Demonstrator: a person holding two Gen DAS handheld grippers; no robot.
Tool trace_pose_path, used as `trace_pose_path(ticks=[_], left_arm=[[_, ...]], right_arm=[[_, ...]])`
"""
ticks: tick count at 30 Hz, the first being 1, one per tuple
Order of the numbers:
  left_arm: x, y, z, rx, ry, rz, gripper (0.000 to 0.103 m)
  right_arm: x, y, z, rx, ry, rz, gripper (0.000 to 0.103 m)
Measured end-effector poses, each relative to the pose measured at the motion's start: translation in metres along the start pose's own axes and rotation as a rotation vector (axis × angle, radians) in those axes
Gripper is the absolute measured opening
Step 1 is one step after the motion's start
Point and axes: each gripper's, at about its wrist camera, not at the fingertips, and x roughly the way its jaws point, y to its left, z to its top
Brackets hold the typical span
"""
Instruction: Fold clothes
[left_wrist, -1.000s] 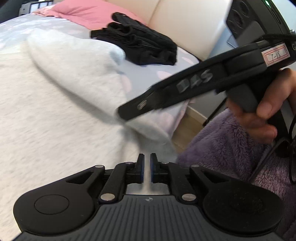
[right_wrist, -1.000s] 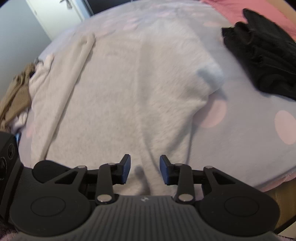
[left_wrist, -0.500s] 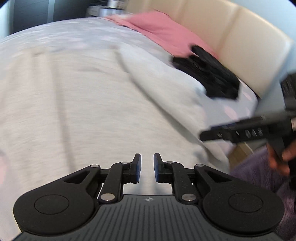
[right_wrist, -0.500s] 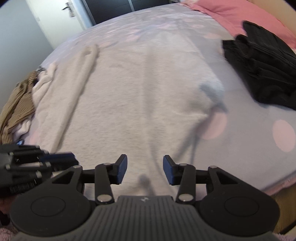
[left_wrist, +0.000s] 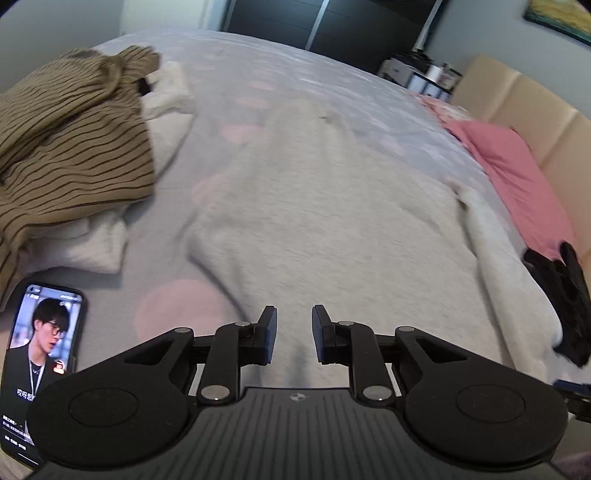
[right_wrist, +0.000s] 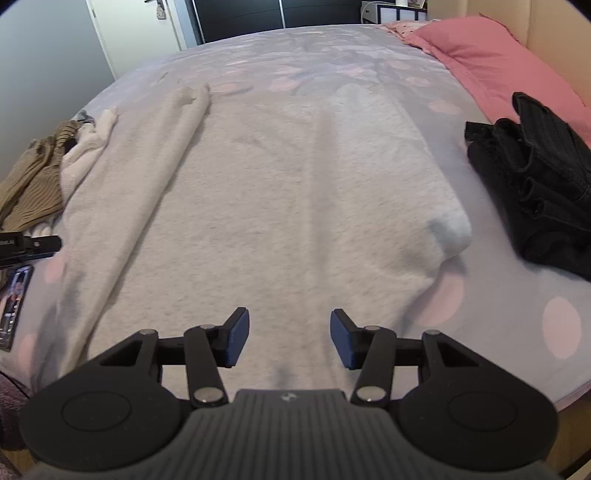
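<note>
A pale grey fleece garment (right_wrist: 280, 206) lies spread flat on the bed, one sleeve folded along its left side and its right edge turned under. The same garment (left_wrist: 332, 221) fills the middle of the left wrist view. My left gripper (left_wrist: 294, 334) hovers over the garment's near edge, its jaws opening with nothing between them. My right gripper (right_wrist: 290, 338) hangs above the near hem, jaws also opening and empty. The left gripper's tip (right_wrist: 29, 245) shows at the far left of the right wrist view.
A brown striped garment (left_wrist: 70, 147) lies heaped on a white one (left_wrist: 92, 243) at the left. A phone (left_wrist: 33, 354) with a lit screen rests near the bed's front left. A black folded pile (right_wrist: 535, 192) and a pink pillow (right_wrist: 491, 62) sit at the right.
My left gripper swung from the garment's right side across to the left and rolled, bringing the phone and striped garment into view. Both grippers' jaws widened.
</note>
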Motion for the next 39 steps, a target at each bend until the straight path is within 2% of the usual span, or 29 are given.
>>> trace_pose_path(ticks=[4,9,13,18,23,25,33,38,39], left_arm=[[0.011,0.007,0.004,-0.042,0.011,0.006,0.027],[0.022,0.007,0.011,-0.046,0.023,0.028,0.028],[0.032,0.009,0.015,-0.029,0.026,0.090,0.029],[0.046,0.012,0.016,-0.043,0.043,0.115,0.030],[0.052,0.009,0.017,-0.030,0.031,0.131,0.045],[0.054,0.007,0.017,-0.017,0.031,0.141,0.046],[0.054,0.010,0.017,-0.042,0.018,0.151,0.046],[0.053,0.011,0.016,-0.037,0.013,0.150,0.046],[0.053,0.011,0.016,-0.036,0.012,0.150,0.047]], right_arm=[[0.002,-0.030,0.018,0.053,0.013,-0.048,0.058],[0.006,-0.093,0.049,0.193,0.009,-0.171,0.060],[0.017,-0.136,0.063,0.309,0.019,-0.197,0.060],[0.046,-0.164,0.066,0.440,0.067,-0.139,0.061],[0.068,-0.163,0.064,0.473,0.097,-0.074,0.061],[0.074,-0.164,0.063,0.474,0.097,-0.076,0.061],[0.084,-0.191,0.054,0.690,0.057,0.007,0.060],[0.088,-0.182,0.055,0.687,0.059,0.063,0.059],[0.088,-0.179,0.055,0.689,0.058,0.080,0.054]])
